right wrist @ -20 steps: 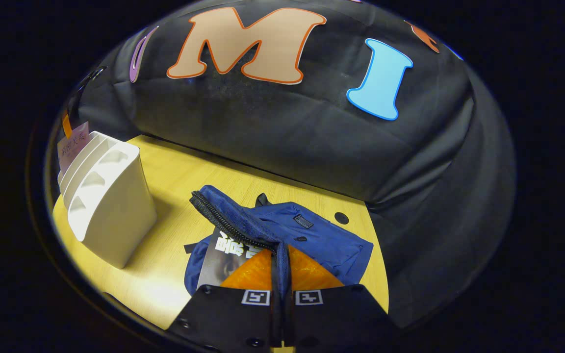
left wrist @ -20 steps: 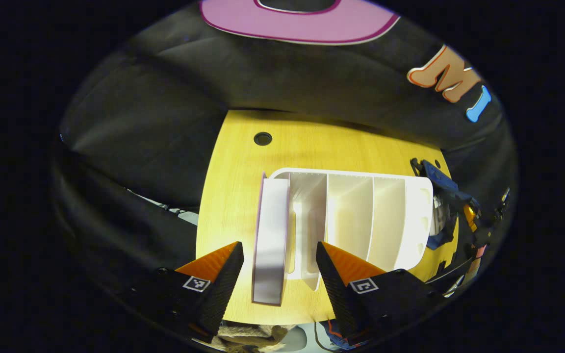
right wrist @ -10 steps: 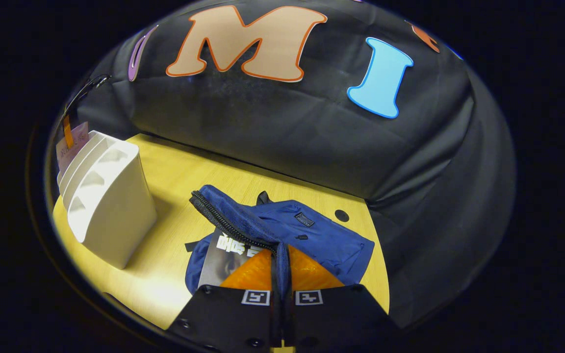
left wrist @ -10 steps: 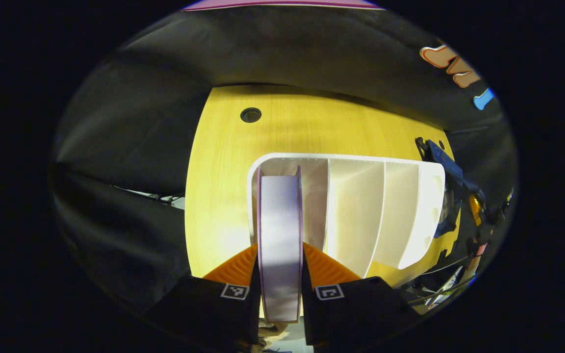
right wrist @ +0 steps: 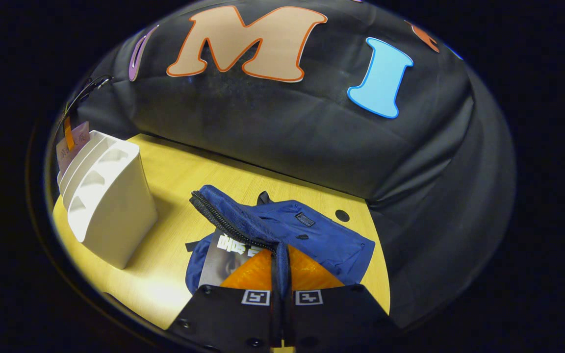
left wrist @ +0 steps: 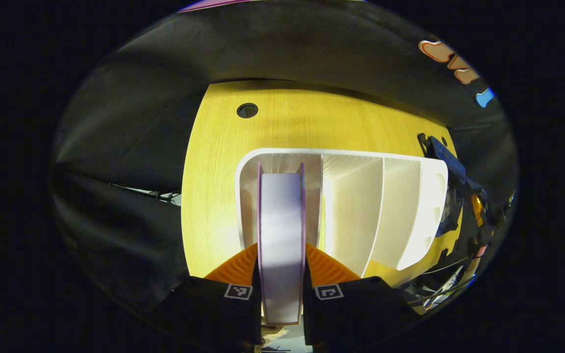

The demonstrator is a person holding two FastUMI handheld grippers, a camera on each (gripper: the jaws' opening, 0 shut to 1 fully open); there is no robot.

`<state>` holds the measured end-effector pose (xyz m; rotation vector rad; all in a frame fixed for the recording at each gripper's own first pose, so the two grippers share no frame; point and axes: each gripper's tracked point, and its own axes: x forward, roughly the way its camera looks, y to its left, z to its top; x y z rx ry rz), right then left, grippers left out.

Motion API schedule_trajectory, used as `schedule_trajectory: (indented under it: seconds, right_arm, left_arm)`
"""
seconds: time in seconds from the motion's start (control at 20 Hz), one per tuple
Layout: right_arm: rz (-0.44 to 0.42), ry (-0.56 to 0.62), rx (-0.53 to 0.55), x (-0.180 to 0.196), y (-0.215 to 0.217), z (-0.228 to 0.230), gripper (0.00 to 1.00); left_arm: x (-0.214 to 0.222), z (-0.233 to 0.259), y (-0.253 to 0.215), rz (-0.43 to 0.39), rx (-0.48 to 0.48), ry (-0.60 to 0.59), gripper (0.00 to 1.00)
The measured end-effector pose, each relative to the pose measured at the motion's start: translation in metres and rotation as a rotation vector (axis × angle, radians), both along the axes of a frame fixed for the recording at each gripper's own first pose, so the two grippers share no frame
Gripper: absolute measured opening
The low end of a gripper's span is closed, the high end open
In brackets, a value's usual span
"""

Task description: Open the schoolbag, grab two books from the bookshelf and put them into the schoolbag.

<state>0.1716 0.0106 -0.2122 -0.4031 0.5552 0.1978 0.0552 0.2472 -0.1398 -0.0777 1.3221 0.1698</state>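
In the left gripper view a book (left wrist: 281, 235) with pale page edges and a purple cover stands in the leftmost slot of the white bookshelf (left wrist: 400, 206). My left gripper (left wrist: 281, 260) is shut on it, one finger on each cover. In the right gripper view the blue schoolbag (right wrist: 312, 230) lies on the yellow table (right wrist: 174, 181), its zippered flap (right wrist: 233, 220) lifted. My right gripper (right wrist: 281, 267) is shut on that flap. A dark-covered book (right wrist: 226, 252) lies inside the bag. The white bookshelf (right wrist: 108, 203) stands at the left with the purple book (right wrist: 72, 144) rising behind it.
The table (left wrist: 312, 122) has a round cable hole (left wrist: 247, 110) beyond the shelf. The schoolbag (left wrist: 451, 169) and the other gripper show past the shelf's right end. Black cloth walls close in behind and at the sides. A second hole (right wrist: 342, 215) lies beside the bag.
My left gripper moved forward over the book and closed from open onto it. The right gripper kept still, holding the flap up.
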Motion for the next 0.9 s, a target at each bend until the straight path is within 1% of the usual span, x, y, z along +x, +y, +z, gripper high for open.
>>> schedule_trajectory:
  seconds: [0.05, 0.1, 0.2, 0.3, 0.5, 0.55, 0.65, 0.75, 0.8, 0.9]
  right_arm:
    - [0.002, -0.001, -0.001, 0.000, 0.000, 0.000, 0.05]
    - [0.003, -0.001, 0.000, -0.001, 0.000, 0.000, 0.05]
    - [0.006, -0.001, 0.003, -0.001, -0.001, 0.000, 0.05]
    - [0.009, 0.001, 0.008, -0.001, -0.002, 0.001, 0.05]
    - [0.020, 0.007, 0.022, -0.001, -0.003, 0.002, 0.05]
    - [0.025, 0.008, 0.023, -0.001, -0.003, 0.002, 0.05]
    - [0.034, 0.004, 0.018, 0.001, -0.004, 0.003, 0.05]
    - [0.056, 0.001, 0.012, 0.000, -0.003, 0.003, 0.05]
    - [0.068, 0.000, 0.008, -0.001, -0.004, 0.002, 0.05]
    - [0.091, 0.001, 0.009, -0.001, -0.004, 0.002, 0.05]
  left_arm:
    - [-0.001, 0.000, -0.001, 0.005, 0.004, 0.005, 0.30]
    - [0.000, 0.001, 0.001, 0.018, 0.008, -0.006, 0.31]
    - [0.000, 0.005, -0.001, 0.077, -0.008, -0.025, 0.28]
    - [-0.003, 0.015, -0.002, 0.112, -0.008, -0.065, 0.28]
    - [-0.020, 0.054, -0.004, 0.123, 0.034, -0.123, 0.27]
    - [-0.025, 0.066, -0.006, 0.115, 0.046, -0.129, 0.27]
    - [-0.039, 0.086, -0.011, 0.127, 0.072, -0.143, 0.26]
    - [-0.053, 0.106, -0.019, 0.156, 0.085, -0.162, 0.24]
    - [-0.060, 0.117, -0.022, 0.178, 0.086, -0.179, 0.26]
    - [-0.070, 0.137, -0.029, 0.219, 0.092, -0.215, 0.27]
